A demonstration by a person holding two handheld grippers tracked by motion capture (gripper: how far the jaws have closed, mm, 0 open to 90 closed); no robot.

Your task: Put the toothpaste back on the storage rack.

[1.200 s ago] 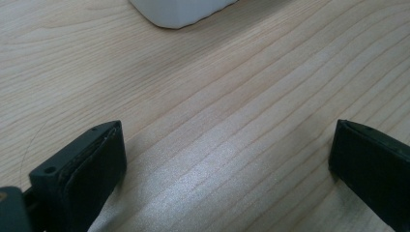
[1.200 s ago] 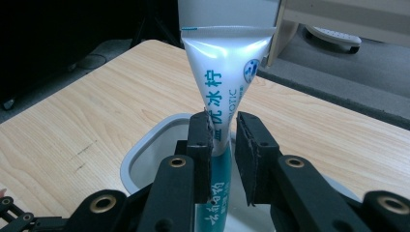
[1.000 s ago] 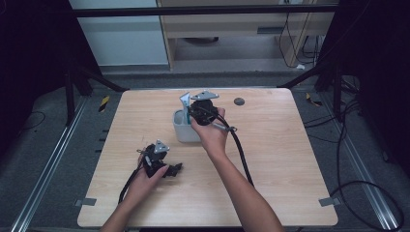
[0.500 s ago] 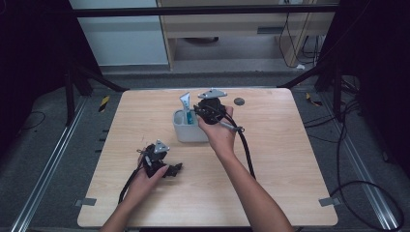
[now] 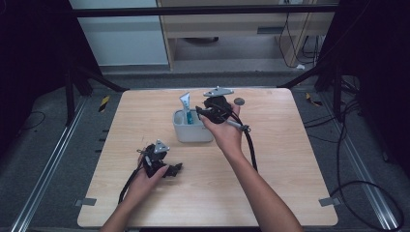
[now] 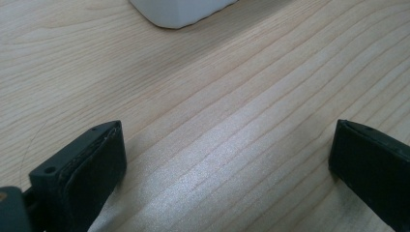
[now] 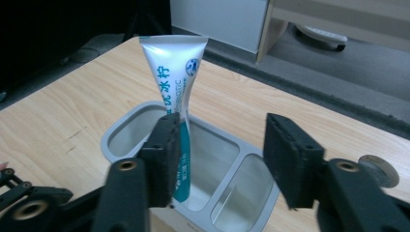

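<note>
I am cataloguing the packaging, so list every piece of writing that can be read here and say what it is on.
"冰柠": large teal characters running down the white toothpaste tube standing in the grey holder; a character above them is only partly legible.
"...OTIC": small teal Latin letters beside them on the tube, the start hidden.
Small print lower on the tube: behind the right gripper, too blurred to read.
Round logo on the tube: too small to read.

tube point(image 5: 186, 107) upright in holder's point(image 5: 192, 134) left compartment; disc point(image 5: 239, 101) right behind
</note>
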